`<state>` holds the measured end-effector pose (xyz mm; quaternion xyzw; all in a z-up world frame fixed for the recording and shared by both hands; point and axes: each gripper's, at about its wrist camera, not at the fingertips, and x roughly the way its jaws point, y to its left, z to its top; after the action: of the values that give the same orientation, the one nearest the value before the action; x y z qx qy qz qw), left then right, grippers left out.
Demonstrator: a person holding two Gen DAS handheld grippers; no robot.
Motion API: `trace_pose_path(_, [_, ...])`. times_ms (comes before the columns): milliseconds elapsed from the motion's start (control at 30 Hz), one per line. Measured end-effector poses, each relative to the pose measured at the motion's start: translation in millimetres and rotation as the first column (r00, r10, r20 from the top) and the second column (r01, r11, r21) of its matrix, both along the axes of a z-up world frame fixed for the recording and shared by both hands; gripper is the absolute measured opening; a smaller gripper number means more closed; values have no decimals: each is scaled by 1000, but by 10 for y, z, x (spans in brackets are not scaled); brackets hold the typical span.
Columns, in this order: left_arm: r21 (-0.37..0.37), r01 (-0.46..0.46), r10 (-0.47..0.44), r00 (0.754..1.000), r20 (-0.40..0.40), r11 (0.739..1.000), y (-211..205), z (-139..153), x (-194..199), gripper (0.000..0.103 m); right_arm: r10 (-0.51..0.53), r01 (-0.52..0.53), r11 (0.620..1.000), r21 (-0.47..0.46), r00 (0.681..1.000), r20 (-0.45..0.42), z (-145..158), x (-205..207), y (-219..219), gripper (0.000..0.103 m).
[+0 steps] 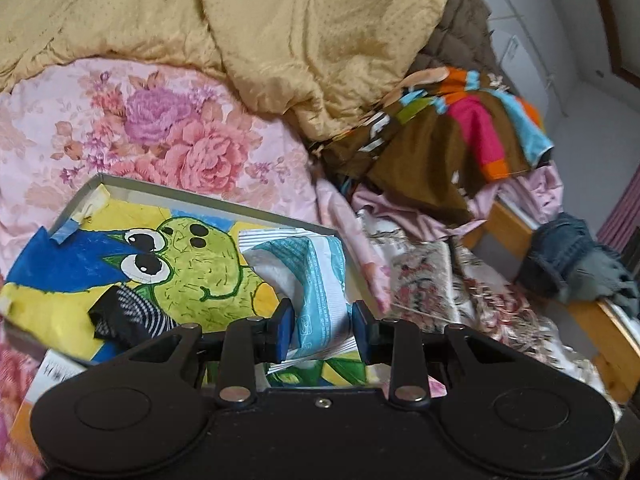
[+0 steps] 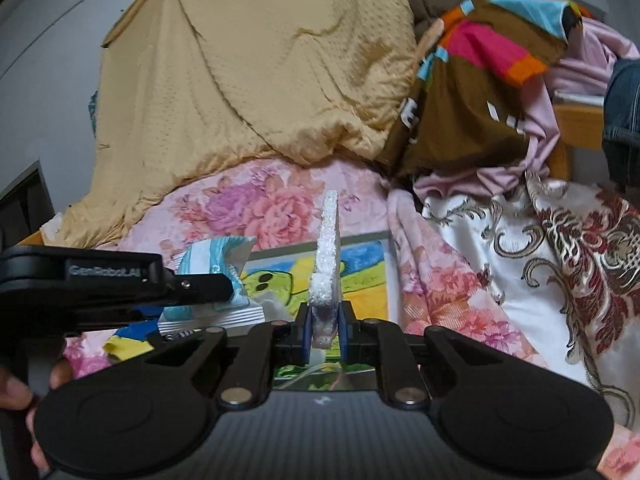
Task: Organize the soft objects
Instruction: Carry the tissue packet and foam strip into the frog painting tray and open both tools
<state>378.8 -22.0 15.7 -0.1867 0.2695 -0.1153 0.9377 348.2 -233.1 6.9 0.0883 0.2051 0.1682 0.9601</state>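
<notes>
My left gripper [image 1: 322, 330] is shut on a soft blue-and-white packet [image 1: 316, 276] and holds it over a shallow box [image 1: 208, 194] lined with a frog drawing [image 1: 196, 264]. A black-and-white striped sock [image 1: 128, 316] lies in the box at its left. My right gripper [image 2: 325, 330] is shut on a thin white foam piece [image 2: 328, 264] that stands upright above the same box [image 2: 360, 268]. The left gripper [image 2: 224, 284] with its packet [image 2: 212, 268] shows at the left of the right wrist view.
The box rests on a pink floral bedsheet [image 1: 160, 132]. A yellow quilt [image 1: 280, 32] is heaped behind. A brown multicoloured garment [image 1: 452, 132] and an ornate white-and-red cloth [image 2: 540, 248] lie to the right. Jeans [image 1: 572, 260] hang over the wooden bed frame [image 1: 588, 312].
</notes>
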Motion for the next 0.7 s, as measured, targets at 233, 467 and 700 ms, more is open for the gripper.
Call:
trace_pose_path(233, [33,-14,16,998,-61,999,-63,-199,327,33,3,-3,1000,0,999,-53,-122,193,-18,15])
trace_pose_path(467, [13,-36,37,992,-122,999,-72,-324,465,33,13,-14,1000,-13,996,-87,-188,262,23,15])
trace_pose_path(700, [34,-16,21,988,-152,999,-125,-366,500,35,11,-13,1000,-18,995,-104,-217,271,31,15])
